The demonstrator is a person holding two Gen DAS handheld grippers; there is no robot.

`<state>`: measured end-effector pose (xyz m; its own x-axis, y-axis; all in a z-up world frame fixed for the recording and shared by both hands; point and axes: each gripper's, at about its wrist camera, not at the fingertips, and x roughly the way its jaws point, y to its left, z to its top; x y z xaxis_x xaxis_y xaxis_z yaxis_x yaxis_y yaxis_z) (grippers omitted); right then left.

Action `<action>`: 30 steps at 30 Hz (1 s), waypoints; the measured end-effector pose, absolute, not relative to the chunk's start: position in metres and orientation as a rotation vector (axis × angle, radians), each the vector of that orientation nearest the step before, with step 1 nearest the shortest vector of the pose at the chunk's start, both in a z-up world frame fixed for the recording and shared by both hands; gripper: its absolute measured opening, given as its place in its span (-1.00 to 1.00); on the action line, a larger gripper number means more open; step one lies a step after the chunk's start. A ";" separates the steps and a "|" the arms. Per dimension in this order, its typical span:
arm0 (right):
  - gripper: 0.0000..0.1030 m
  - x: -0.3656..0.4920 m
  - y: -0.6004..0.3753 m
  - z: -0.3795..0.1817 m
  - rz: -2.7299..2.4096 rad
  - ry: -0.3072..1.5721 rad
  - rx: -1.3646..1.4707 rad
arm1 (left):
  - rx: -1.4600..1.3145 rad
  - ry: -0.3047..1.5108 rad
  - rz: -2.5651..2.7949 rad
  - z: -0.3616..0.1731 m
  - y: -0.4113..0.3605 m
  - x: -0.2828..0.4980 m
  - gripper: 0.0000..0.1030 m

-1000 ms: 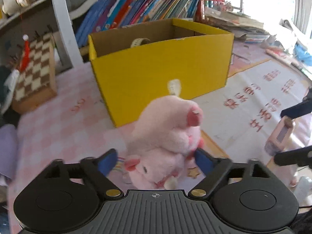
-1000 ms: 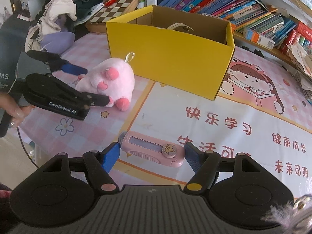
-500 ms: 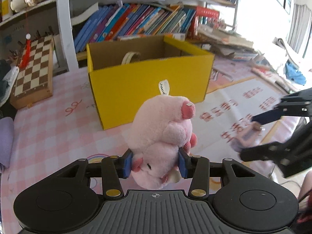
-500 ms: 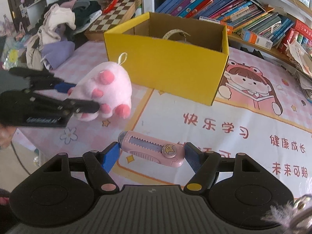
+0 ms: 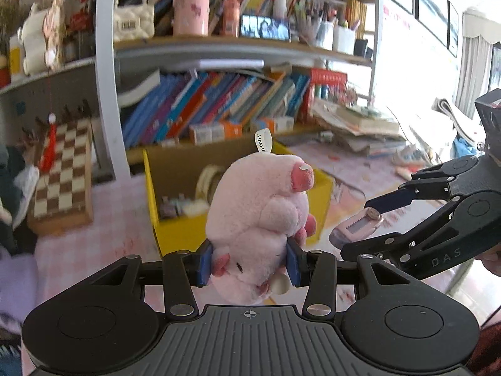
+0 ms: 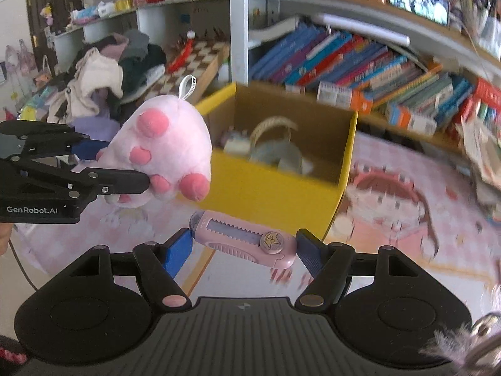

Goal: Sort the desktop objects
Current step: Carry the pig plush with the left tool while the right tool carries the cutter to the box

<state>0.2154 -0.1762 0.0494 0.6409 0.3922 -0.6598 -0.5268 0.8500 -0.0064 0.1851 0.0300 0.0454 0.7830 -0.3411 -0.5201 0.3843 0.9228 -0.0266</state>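
Left hand-held gripper [image 5: 249,263] clamps pink plush [image 5: 260,219], right hand-held gripper [image 6: 244,250] clamps pink utility knife [image 6: 244,238]; both airborne short of yellow box [image 6: 281,185], which already holds items. Drops remain.

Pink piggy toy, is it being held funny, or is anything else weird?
Yes: the pink plush hangs upside down, its face squeezed between the left gripper fingers and its feet pointing up. The right gripper holds the pink utility knife slanted across its fingers. Nothing looks spilled or broken.
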 end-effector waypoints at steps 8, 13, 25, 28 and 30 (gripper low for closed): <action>0.37 0.272 -0.176 0.079 0.580 0.593 -0.266 | 0.077 0.488 -0.344 0.066 0.024 0.234 -0.15; 0.37 0.310 -0.175 0.084 0.625 0.554 -0.299 | 0.098 0.505 -0.285 0.066 0.022 0.265 -0.14; 0.37 0.392 -0.142 0.048 0.786 0.577 -0.472 | 0.193 0.608 -0.182 0.048 0.008 0.339 -0.14; 0.37 0.403 -0.131 0.035 0.849 0.591 -0.556 | 0.230 0.656 -0.178 0.036 0.001 0.356 -0.14; 0.38 0.409 -0.124 0.026 0.888 0.598 -0.619 | 0.257 0.687 -0.176 0.028 -0.003 0.367 -0.14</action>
